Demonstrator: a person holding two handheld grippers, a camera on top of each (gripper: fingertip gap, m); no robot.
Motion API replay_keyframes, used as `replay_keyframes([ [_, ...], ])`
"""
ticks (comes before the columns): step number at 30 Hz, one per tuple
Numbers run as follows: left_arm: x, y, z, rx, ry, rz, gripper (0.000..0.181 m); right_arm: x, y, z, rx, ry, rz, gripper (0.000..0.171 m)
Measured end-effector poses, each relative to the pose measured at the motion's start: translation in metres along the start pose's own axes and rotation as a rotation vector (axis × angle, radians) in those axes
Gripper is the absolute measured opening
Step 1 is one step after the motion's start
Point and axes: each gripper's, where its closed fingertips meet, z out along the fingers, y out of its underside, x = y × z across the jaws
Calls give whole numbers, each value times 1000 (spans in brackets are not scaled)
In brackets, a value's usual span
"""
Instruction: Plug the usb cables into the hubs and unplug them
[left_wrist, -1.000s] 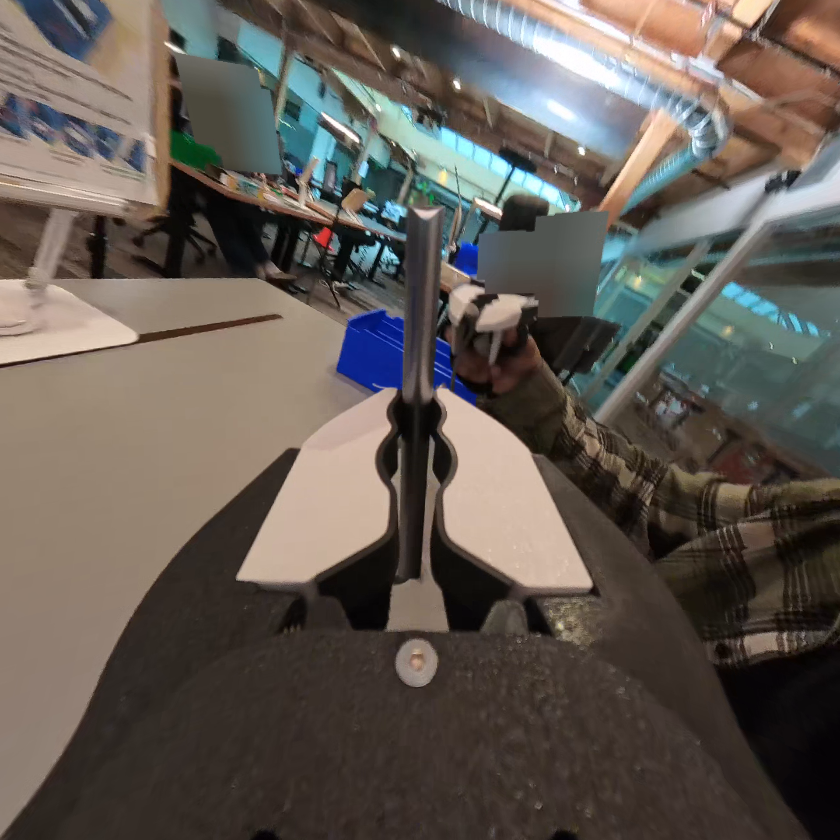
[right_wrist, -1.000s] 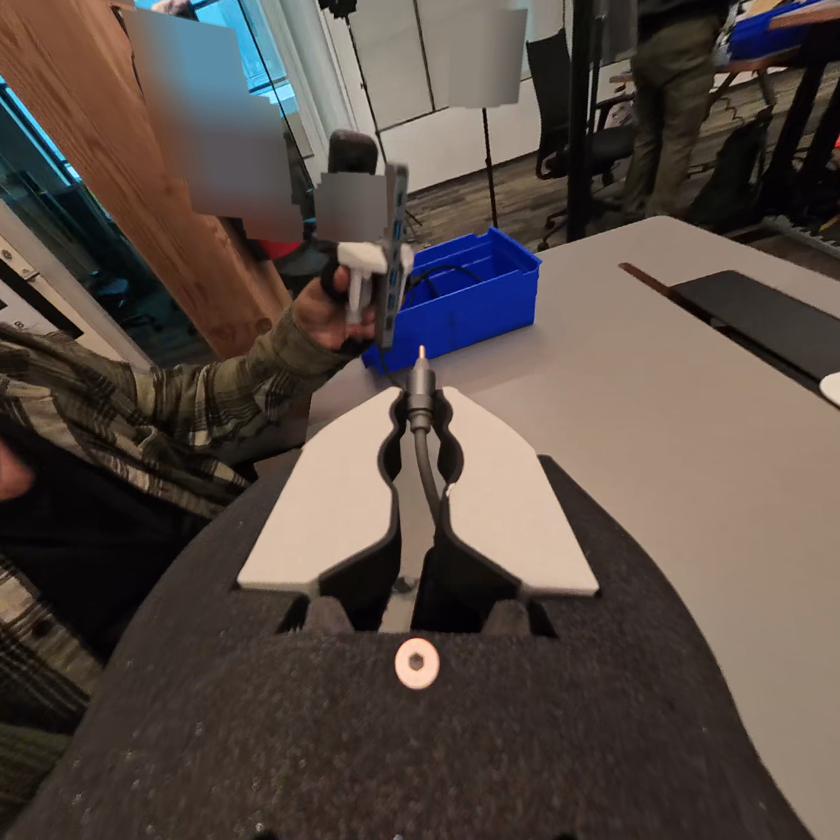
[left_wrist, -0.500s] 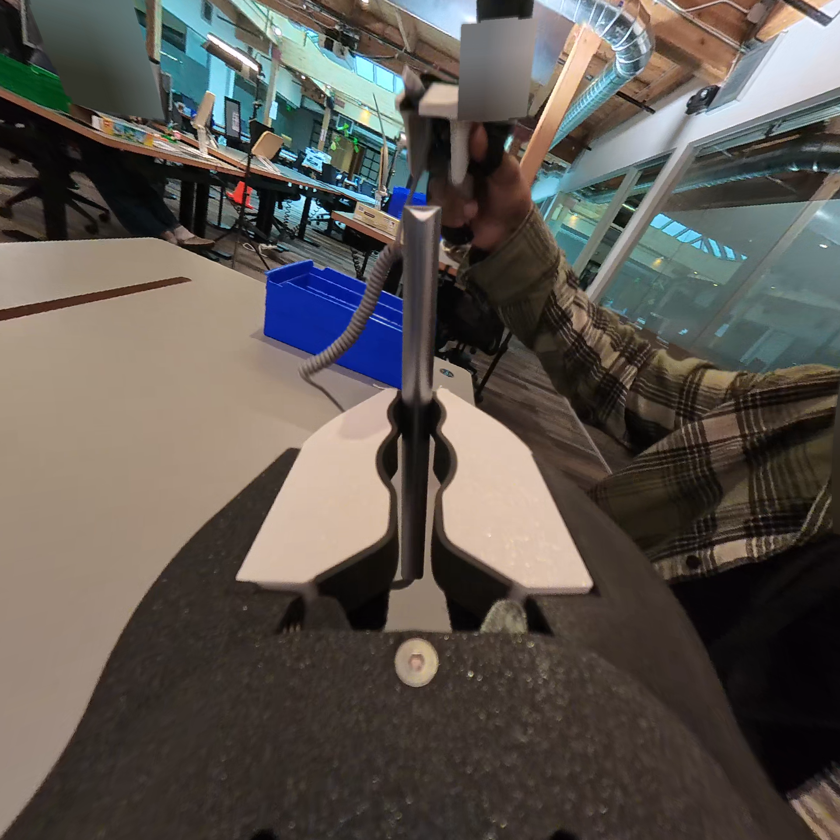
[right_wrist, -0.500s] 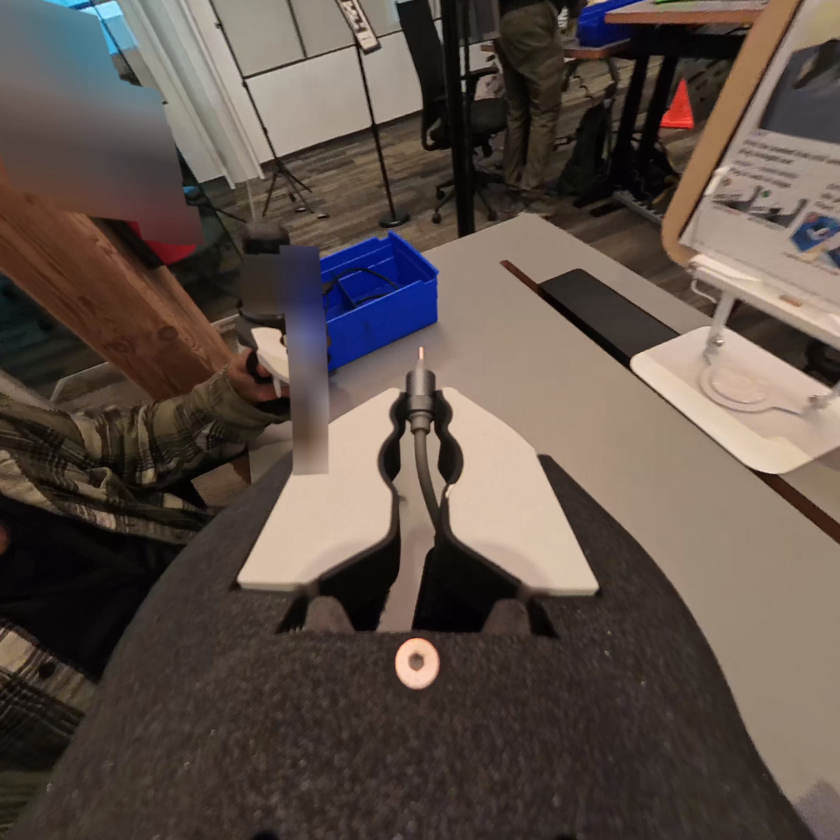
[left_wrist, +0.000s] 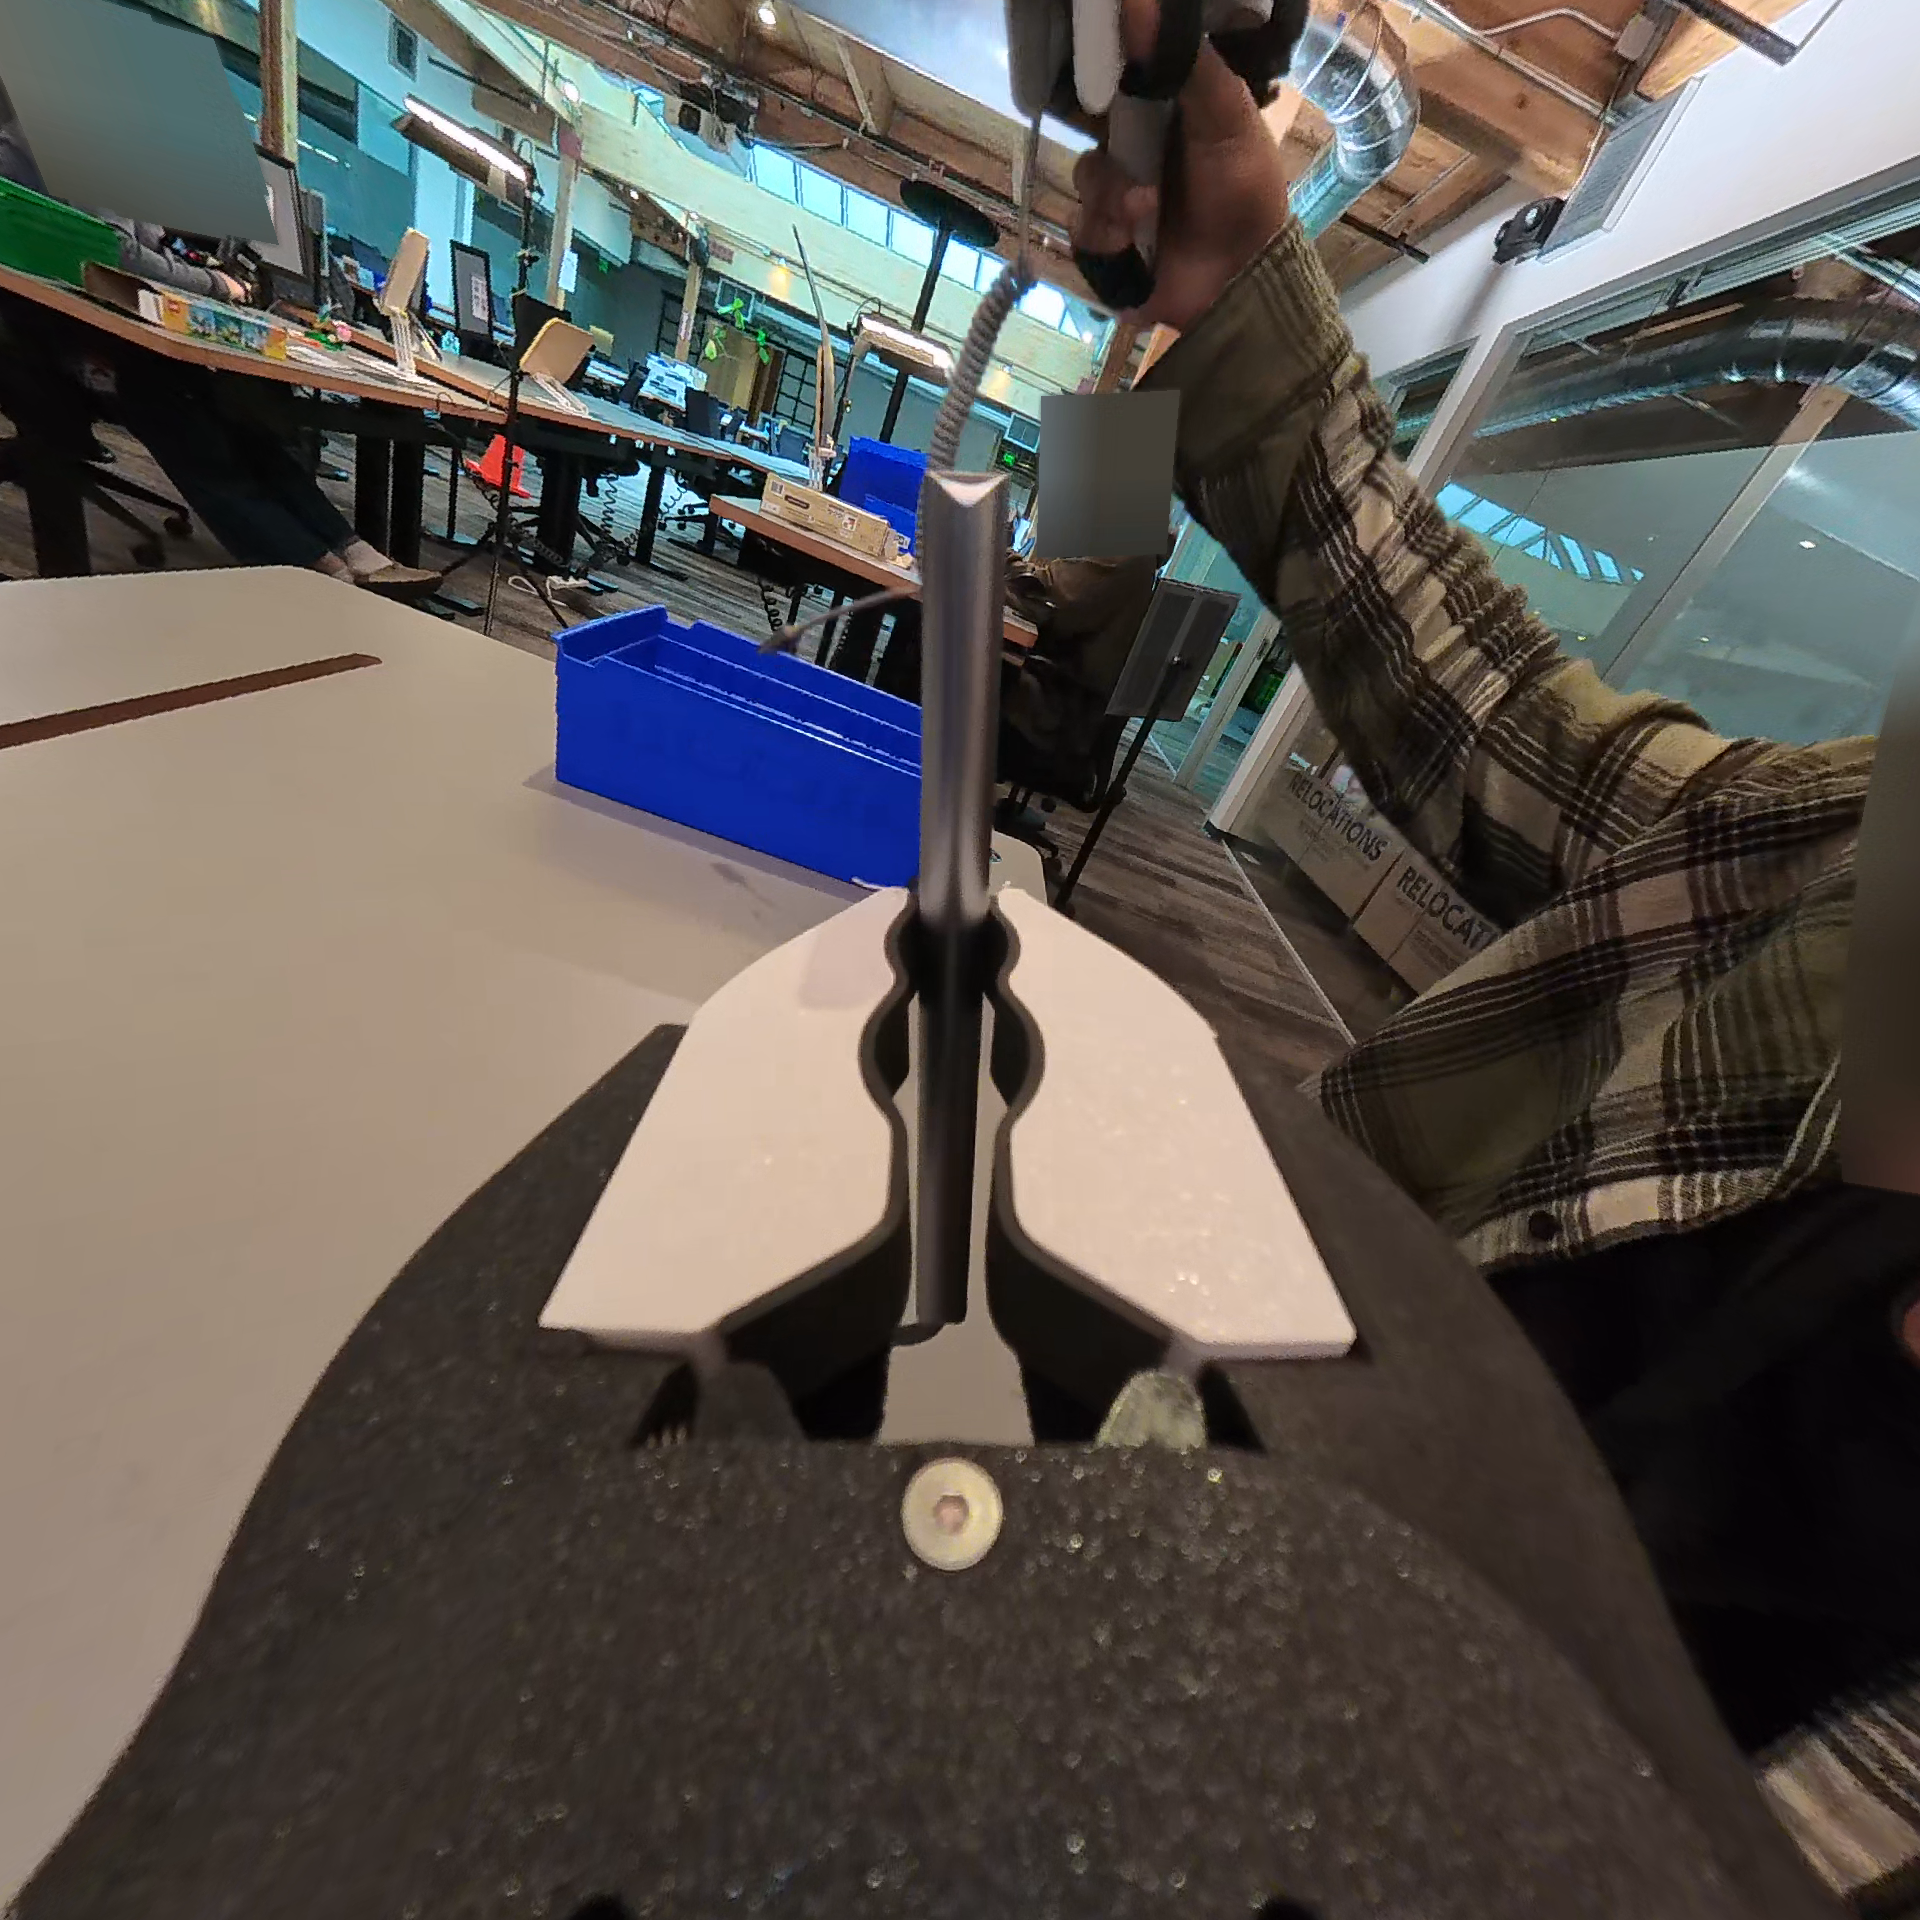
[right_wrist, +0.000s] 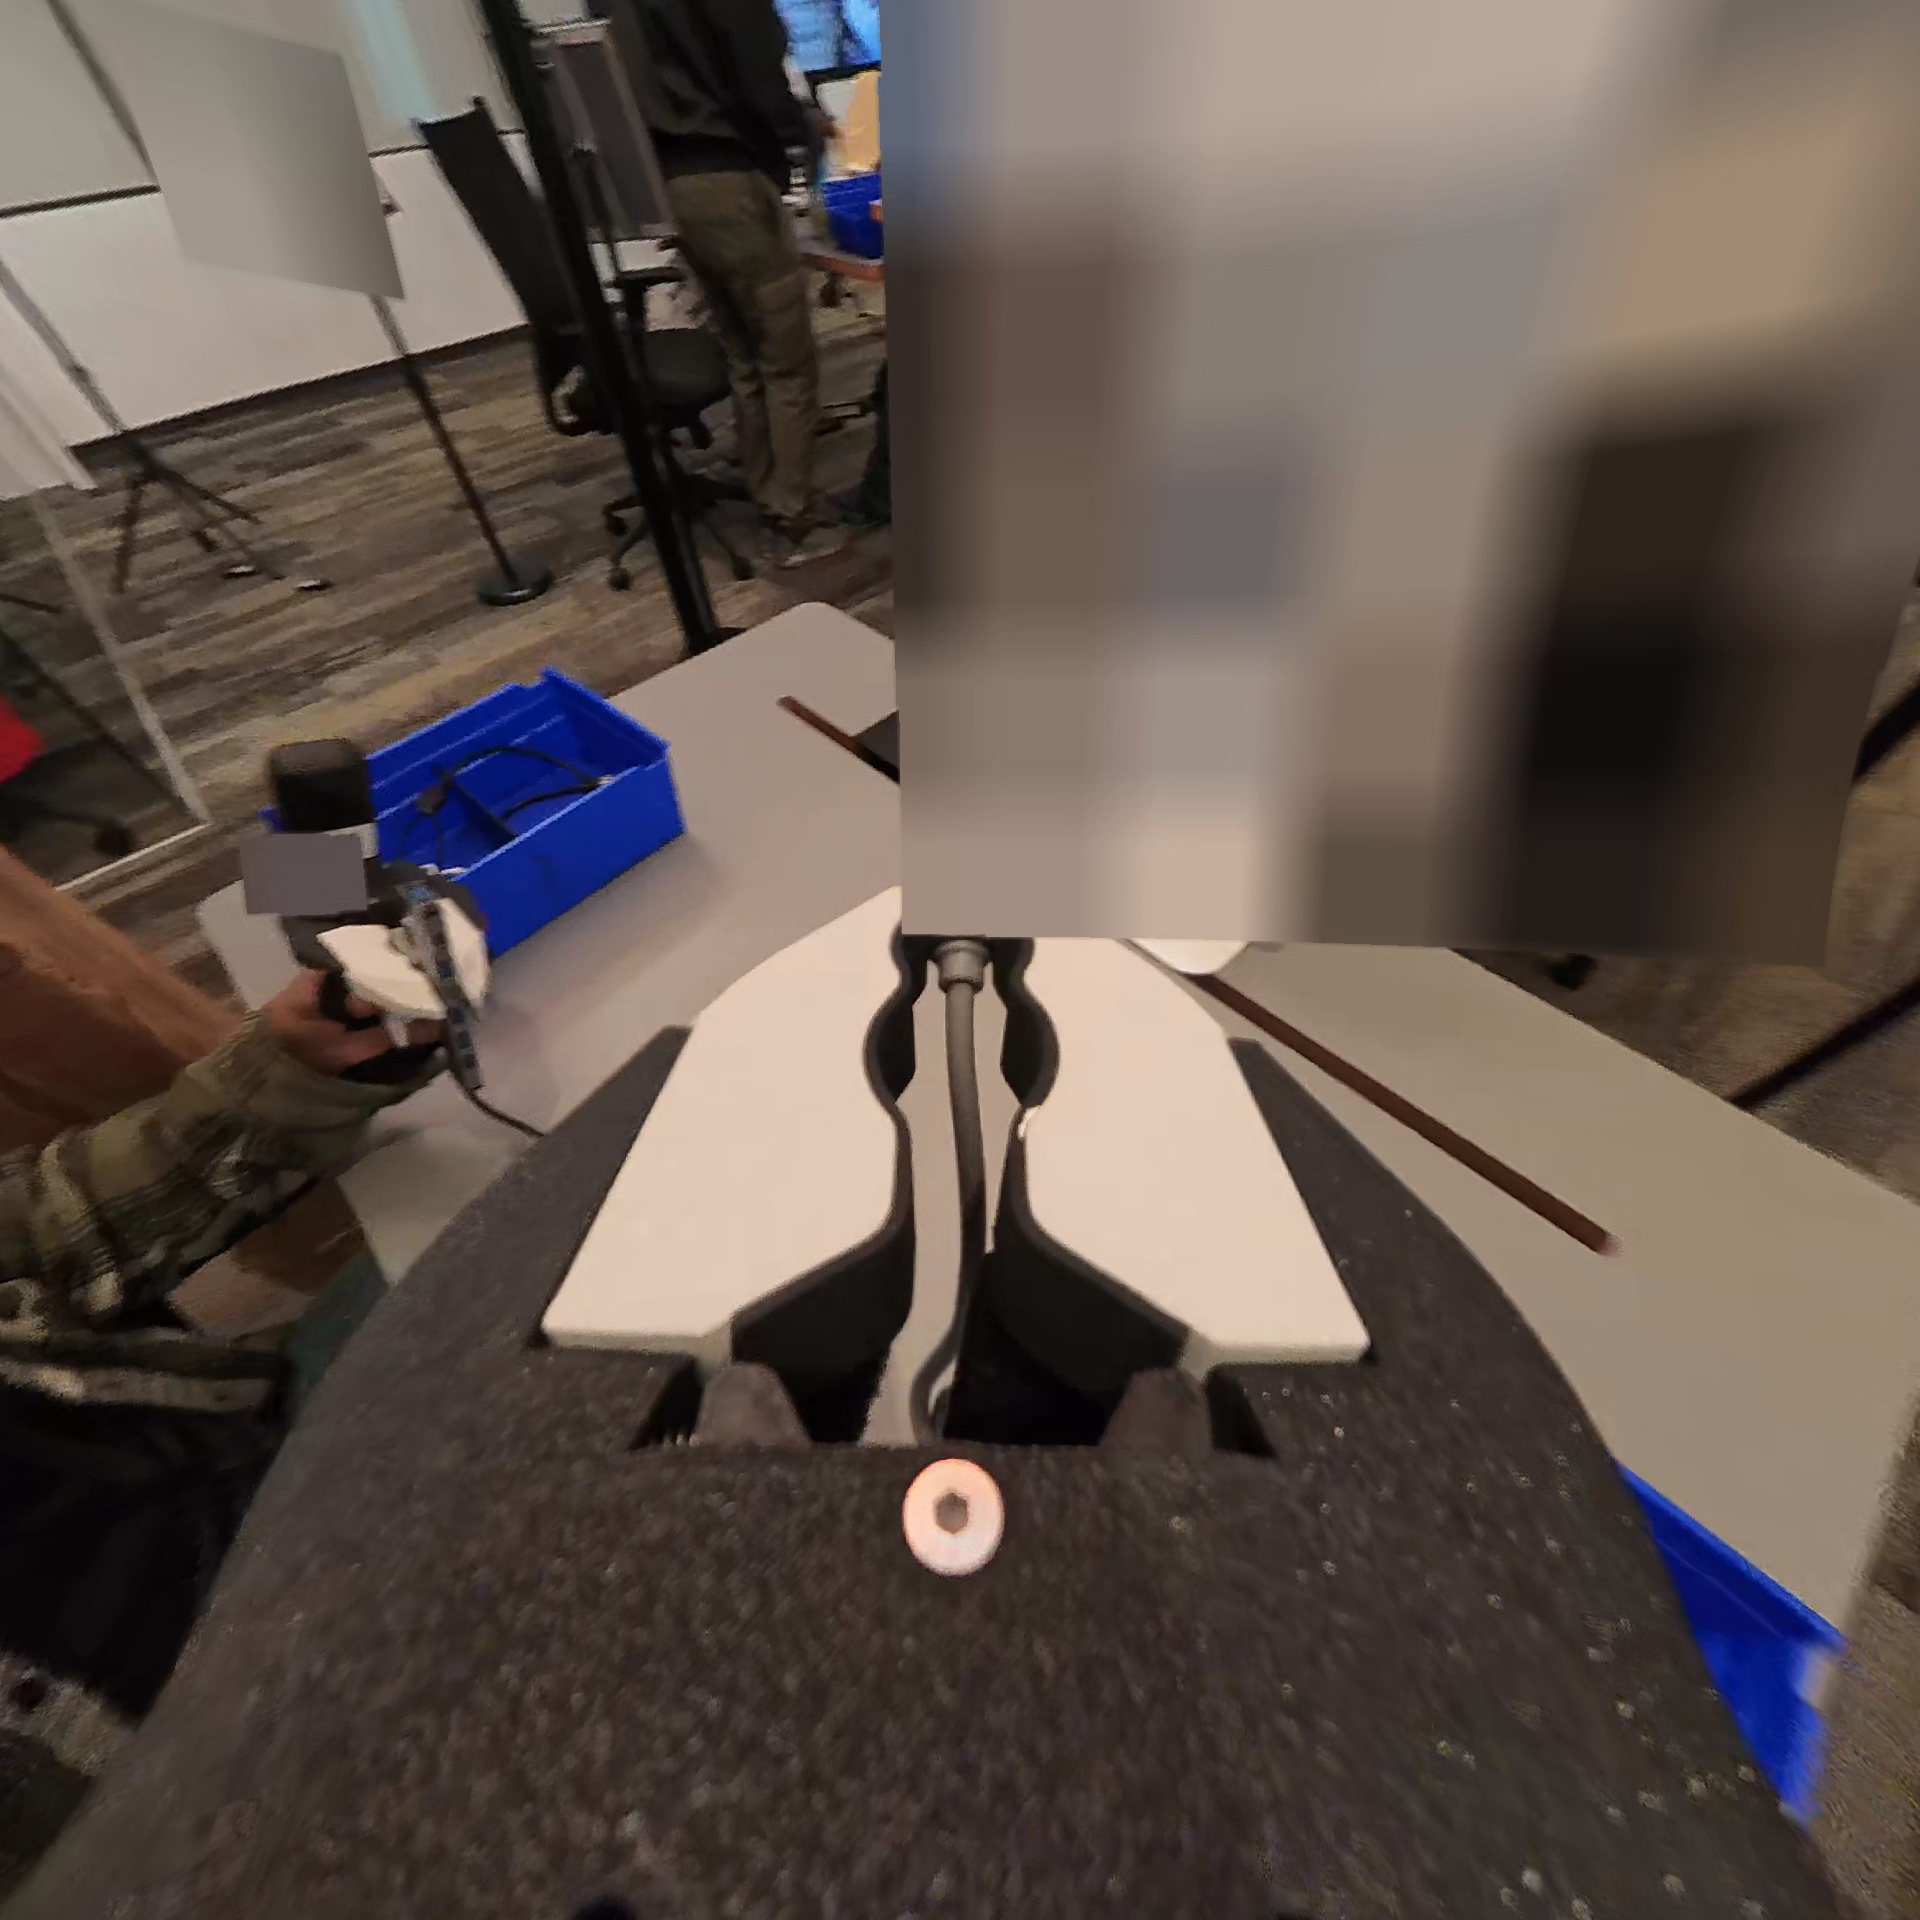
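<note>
Left gripper (left_wrist: 951, 935) clamped tight on thin grey USB hub (left_wrist: 958, 727), held edge-on and sticking straight out past white fingers (left_wrist: 769, 1122). Same hub (right_wrist: 449, 987) seen small in right wrist view, tilted, gripped above grey table (right_wrist: 748, 810), near blue bin (right_wrist: 582, 831). Black cables (right_wrist: 499, 790) lying inside that bin. Right gripper (right_wrist: 961, 966) squeezed shut on grey USB cable (right_wrist: 964, 1101), running back between its white fingers (right_wrist: 1164, 1143); plug tip hidden behind big blurred patch. Right gripper (left_wrist: 1070, 52) up high at top of left wrist view, held by hand (left_wrist: 1184, 197) in plaid sleeve (left_wrist: 1455, 727), well apart from hub. Braided grey cable (left_wrist: 971, 353) hanging down from it toward hub's far end. Blue bin (left_wrist: 738, 748) sitting on table (left_wrist: 260, 935) just behind hub. Cannot tell whether anything is plugged into hub.
</note>
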Motion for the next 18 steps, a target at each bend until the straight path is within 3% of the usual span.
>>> replay_keyframes([
  [7, -1, 1, 1, -4, 4, -6, 10, 75, -5, -63, 19, 243, 61, 11],
  [18, 2, 2, 2, -11, 7, -2, 10, 126, 65, -89, -53, 352, 199, 11],
])
